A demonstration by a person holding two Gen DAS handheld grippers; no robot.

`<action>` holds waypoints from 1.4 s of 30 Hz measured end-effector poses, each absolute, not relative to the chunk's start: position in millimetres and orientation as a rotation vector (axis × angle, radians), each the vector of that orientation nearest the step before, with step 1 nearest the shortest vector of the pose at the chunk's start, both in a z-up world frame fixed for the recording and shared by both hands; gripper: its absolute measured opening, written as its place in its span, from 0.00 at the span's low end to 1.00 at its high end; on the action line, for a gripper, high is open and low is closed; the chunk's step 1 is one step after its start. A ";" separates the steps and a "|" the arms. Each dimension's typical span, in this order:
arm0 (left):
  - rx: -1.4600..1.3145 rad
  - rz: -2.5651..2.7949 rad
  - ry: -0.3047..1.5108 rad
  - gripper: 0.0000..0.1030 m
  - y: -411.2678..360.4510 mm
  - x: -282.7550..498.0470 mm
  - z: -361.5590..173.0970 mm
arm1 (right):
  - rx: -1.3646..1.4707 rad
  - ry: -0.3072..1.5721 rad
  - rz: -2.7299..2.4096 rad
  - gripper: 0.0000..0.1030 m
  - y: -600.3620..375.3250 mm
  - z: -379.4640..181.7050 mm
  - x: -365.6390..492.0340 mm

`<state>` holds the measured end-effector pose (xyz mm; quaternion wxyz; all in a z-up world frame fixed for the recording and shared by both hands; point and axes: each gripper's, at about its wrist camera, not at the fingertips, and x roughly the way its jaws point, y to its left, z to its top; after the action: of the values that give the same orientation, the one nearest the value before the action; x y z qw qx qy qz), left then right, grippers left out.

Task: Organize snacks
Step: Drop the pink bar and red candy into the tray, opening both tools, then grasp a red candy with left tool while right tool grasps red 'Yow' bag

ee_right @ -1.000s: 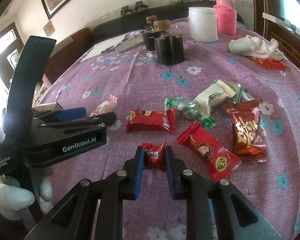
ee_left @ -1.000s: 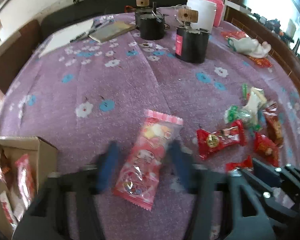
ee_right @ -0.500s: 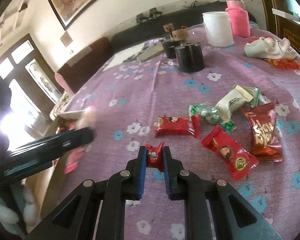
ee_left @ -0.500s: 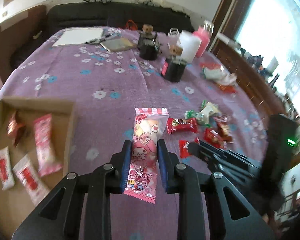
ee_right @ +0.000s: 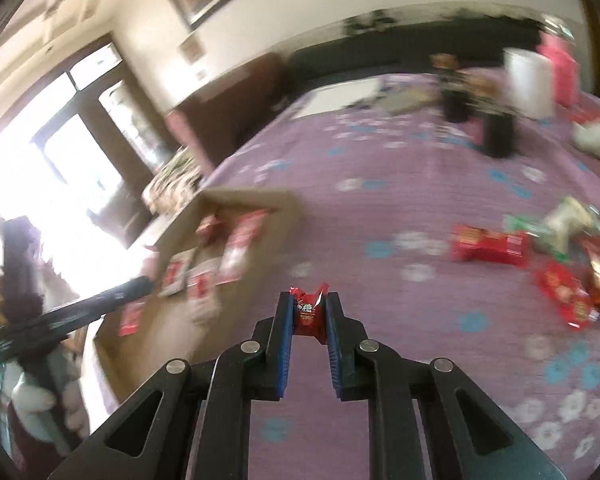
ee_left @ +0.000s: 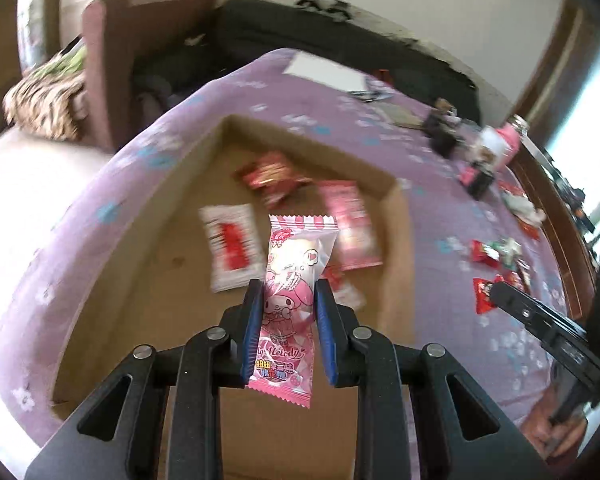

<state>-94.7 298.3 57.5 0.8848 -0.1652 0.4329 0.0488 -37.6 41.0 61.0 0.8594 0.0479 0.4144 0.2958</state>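
Note:
My left gripper (ee_left: 287,308) is shut on a pink My Melody snack packet (ee_left: 294,276) and holds it in the air above the open cardboard box (ee_left: 400,240), which holds several red and pink snack packets. My right gripper (ee_right: 308,312) is shut on a small red candy (ee_right: 309,312) and holds it above the purple tablecloth, right of the box (ee_right: 284,216). Loose snacks (ee_right: 488,244) lie on the cloth at the right; they also show in the left wrist view (ee_left: 496,256). The left gripper's body shows at the left of the right wrist view (ee_right: 72,316).
Black jars (ee_right: 496,128), a white container (ee_right: 528,80) and a pink bottle (ee_right: 560,68) stand at the far side of the table. A notebook and papers (ee_left: 328,72) lie at the back. A sofa and armchair (ee_left: 104,68) stand beyond the table's edge.
My left gripper has carried the pink packet left, from over the cloth to over the box. My right gripper has also swung left toward the box with the red candy.

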 end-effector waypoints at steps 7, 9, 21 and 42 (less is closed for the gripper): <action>-0.362 0.182 0.929 0.23 330.5 -99.5 36.6 | -0.005 0.931 0.729 0.15 129.3 56.6 -51.2; -0.371 0.191 0.944 0.23 338.0 -98.3 30.7 | -0.037 0.949 0.739 0.15 153.2 49.9 -53.4; -0.451 0.205 0.948 0.24 355.4 -106.4 28.3 | -0.110 0.994 0.748 0.20 216.7 22.7 -55.8; -0.381 0.072 0.782 0.52 263.6 -145.1 88.7 | 0.116 0.895 0.521 0.36 35.1 66.0 -41.9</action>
<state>-145.1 263.6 88.7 0.9064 -0.1843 0.3785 0.0348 -41.9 35.1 66.0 0.8673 0.0554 0.4275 0.2490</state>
